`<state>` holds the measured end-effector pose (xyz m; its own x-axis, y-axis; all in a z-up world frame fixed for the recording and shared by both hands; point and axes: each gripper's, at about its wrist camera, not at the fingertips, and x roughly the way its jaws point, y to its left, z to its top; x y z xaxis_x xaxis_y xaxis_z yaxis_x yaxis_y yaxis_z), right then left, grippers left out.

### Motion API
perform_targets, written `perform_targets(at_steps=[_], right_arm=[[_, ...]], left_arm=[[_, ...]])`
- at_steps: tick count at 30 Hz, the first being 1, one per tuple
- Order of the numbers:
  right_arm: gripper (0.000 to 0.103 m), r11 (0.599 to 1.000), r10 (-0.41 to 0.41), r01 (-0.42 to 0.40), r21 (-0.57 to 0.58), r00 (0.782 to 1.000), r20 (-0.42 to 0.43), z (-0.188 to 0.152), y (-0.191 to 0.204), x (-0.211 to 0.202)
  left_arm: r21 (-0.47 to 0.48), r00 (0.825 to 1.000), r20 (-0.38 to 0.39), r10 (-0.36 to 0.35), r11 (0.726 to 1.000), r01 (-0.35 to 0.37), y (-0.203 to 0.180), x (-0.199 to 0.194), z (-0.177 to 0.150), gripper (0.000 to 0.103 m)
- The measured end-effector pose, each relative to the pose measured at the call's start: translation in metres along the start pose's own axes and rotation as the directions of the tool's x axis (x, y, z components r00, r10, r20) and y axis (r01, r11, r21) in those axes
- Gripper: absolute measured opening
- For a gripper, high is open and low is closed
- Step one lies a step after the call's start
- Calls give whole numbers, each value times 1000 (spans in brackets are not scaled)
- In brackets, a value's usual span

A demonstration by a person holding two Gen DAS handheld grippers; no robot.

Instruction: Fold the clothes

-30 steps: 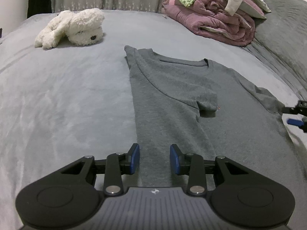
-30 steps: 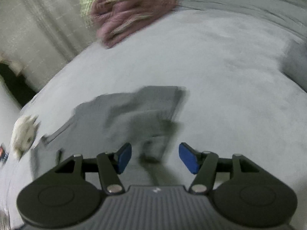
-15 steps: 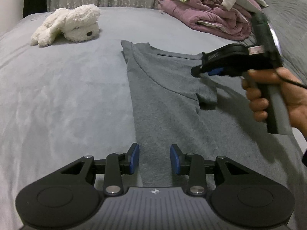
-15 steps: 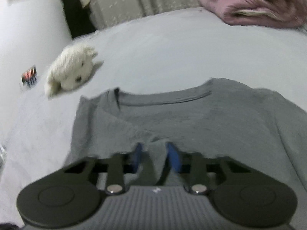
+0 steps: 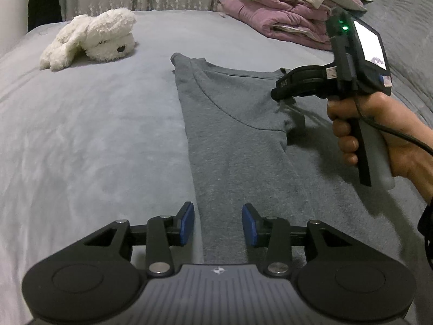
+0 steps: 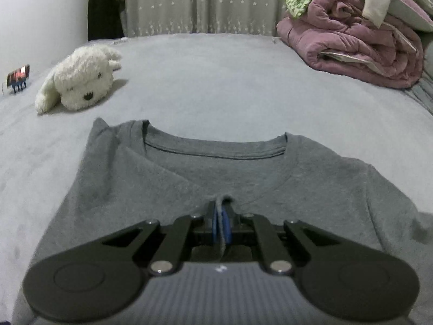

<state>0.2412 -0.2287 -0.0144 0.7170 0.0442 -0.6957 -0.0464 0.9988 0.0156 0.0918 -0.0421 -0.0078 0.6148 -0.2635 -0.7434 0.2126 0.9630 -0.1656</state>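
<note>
On the bed (image 5: 94, 135), the right tool (image 6: 222, 218) pinched the limp shirt's (image 6: 243, 176) sleeve hem at six o'clock; the left tool (image 5: 217, 223) stood spread.

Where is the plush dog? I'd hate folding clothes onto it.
In both wrist views the white plush dog lies upper left on the grey bedspread, beyond the T-shirt's folded side.

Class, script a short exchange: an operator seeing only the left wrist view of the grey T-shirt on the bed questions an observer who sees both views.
Operator: Do the right tongs really grip the grey T-shirt?
Observer: Yes. The right wrist view shows them, having just been closing, shut on a pinch of its folded sleeve.
Operator: Anything near the plush dog that I miss?
Observer: A small striped object on blue legs stands left of it, near the edge of the bed.
</note>
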Motion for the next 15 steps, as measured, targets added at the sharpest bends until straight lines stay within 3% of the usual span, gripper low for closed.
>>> perform_targets(at_steps=[5,9,15], right_arm=[[18,999,-12,10,36,998,59,-2,-12,-30],[20,994,94,-98,42,992,89,-15,-7,-69],[20,974,224,-224,-8,974,40,-45,17,-96]], left_arm=[[-48,1000,-13,-9,999,8,9,-4,4,38],[-66,1000,-20,2,998,-4,12,-3,6,38],[-29,1000,-27,16,999,-17,8,-3,4,38]])
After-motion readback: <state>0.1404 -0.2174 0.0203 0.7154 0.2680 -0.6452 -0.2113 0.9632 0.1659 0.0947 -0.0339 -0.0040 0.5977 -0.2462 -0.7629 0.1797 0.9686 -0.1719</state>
